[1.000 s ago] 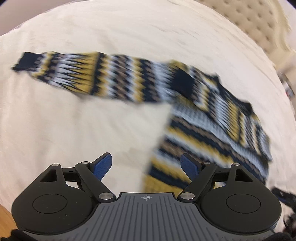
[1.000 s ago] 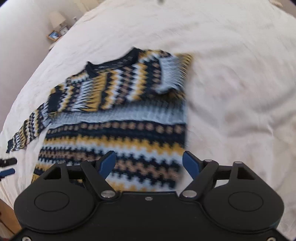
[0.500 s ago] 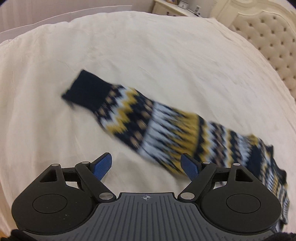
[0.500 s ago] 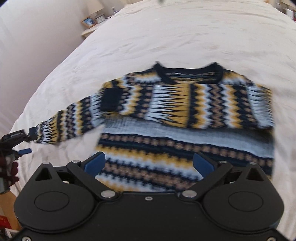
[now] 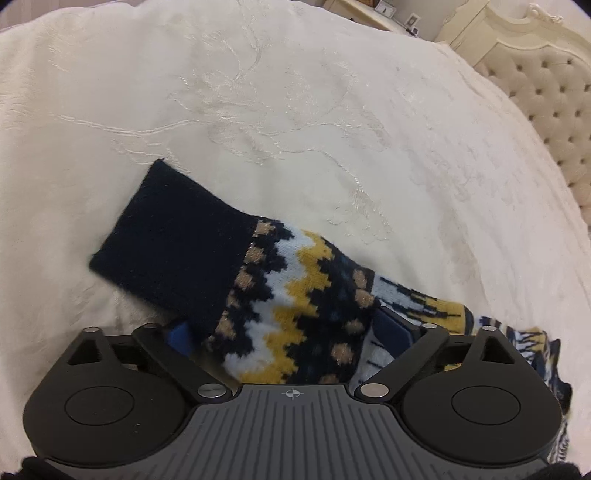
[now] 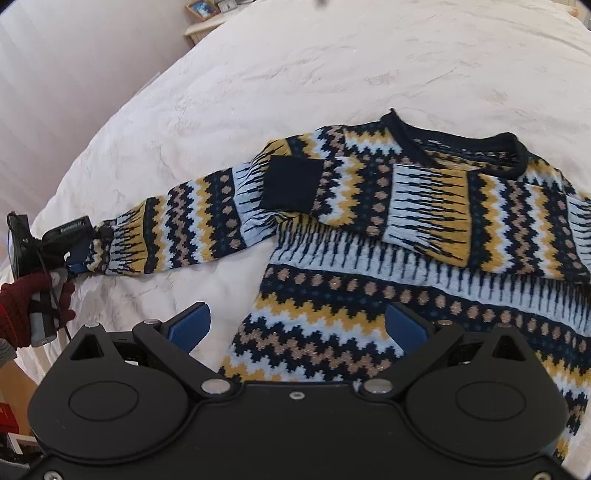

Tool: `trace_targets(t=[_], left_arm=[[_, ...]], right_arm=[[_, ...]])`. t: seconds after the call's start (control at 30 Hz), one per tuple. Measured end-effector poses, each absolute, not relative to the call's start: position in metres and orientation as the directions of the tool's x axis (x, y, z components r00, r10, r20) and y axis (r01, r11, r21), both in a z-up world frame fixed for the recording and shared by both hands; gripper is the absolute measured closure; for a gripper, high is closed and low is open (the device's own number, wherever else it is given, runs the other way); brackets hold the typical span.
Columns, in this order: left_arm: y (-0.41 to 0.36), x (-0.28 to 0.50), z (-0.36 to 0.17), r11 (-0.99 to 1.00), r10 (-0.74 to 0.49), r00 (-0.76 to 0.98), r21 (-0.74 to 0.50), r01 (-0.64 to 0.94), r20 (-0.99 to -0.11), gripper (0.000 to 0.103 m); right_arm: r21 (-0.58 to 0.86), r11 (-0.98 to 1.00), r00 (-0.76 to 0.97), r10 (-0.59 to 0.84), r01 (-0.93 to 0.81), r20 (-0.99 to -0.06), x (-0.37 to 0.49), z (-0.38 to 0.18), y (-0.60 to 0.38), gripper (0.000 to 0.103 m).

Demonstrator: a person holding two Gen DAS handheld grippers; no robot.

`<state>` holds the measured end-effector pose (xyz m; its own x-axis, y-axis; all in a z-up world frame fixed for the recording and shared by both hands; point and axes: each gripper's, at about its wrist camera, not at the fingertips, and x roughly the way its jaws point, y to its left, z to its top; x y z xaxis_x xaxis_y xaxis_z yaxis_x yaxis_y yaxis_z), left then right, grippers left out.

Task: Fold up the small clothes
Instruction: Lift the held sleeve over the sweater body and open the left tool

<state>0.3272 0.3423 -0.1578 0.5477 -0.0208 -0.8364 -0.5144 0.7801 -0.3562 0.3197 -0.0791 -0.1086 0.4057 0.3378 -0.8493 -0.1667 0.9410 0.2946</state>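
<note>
A small knitted sweater (image 6: 388, 236) in navy, yellow, light blue and tan zigzags lies flat on the white bedspread (image 6: 332, 66). One sleeve is folded across the chest, its navy cuff (image 6: 291, 182) near the middle. The other sleeve (image 6: 177, 225) stretches out to the left. My left gripper (image 5: 288, 332) has its jaws wide apart around the end of that sleeve (image 5: 295, 317), whose navy cuff (image 5: 173, 251) lies just ahead; it also shows in the right wrist view (image 6: 79, 251). My right gripper (image 6: 297, 325) is open and empty, above the sweater's lower hem.
A cream tufted headboard (image 5: 546, 96) stands at the far right of the left wrist view. A nightstand with picture frames (image 6: 207, 14) stands by the bed's far left edge. A wall runs along the left.
My left gripper has moved along the outstretched sleeve to its cuff end, which now lies between the open jaws. My right gripper has drawn closer to the sweater's hem.
</note>
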Motion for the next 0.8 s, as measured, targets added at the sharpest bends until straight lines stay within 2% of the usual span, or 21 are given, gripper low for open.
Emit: trace_targets(t=[0.07,0.1,0.17,0.2,0.27,0.43,0.57,0.8], left_arm=[[0.341,0.327,-0.158,0.785,-0.014,0.550,-0.350,-0.511,-0.835,0.011],[0.340,0.326,-0.157,0.787,0.003,0.549,-0.337,-0.517,-0.836,0.018],[0.338,0.323,-0.154,0.793,0.074,0.535,-0.275,-0.543,-0.842,0.062],[0.340,0.322,-0.152,0.795,0.082,0.534,-0.268,-0.544,-0.841,0.070],[0.344,0.315,-0.150,0.777,0.060,0.556,-0.311,-0.548,-0.829,0.092],[0.328,0.311,-0.122,0.823,0.104,0.602,-0.272,-0.499,-0.792,0.095],[0.309,0.312,-0.083,0.844,0.108,0.674,-0.292,-0.450,-0.730,0.095],[0.241,0.337,-0.004,0.913,0.018,0.814,-0.322,-0.250,-0.581,0.095]], right_arm=[[0.290,0.941,0.397,0.337,-0.176,-0.854,0.323,-0.110,-0.074,0.002],[0.286,0.941,0.392,0.336,-0.182,-0.856,0.326,-0.110,-0.072,0.002],[0.277,0.941,0.384,0.333,-0.194,-0.861,0.330,-0.111,-0.067,0.002],[0.276,0.940,0.380,0.334,-0.199,-0.863,0.332,-0.112,-0.065,0.002],[0.280,0.938,0.378,0.340,-0.205,-0.861,0.335,-0.112,-0.064,0.002],[0.298,0.934,0.375,0.352,-0.194,-0.858,0.337,-0.115,-0.065,0.002],[0.311,0.933,0.386,0.358,-0.180,-0.850,0.329,-0.114,-0.073,0.002],[0.369,0.921,0.405,0.387,-0.126,-0.828,0.315,-0.114,-0.103,0.002]])
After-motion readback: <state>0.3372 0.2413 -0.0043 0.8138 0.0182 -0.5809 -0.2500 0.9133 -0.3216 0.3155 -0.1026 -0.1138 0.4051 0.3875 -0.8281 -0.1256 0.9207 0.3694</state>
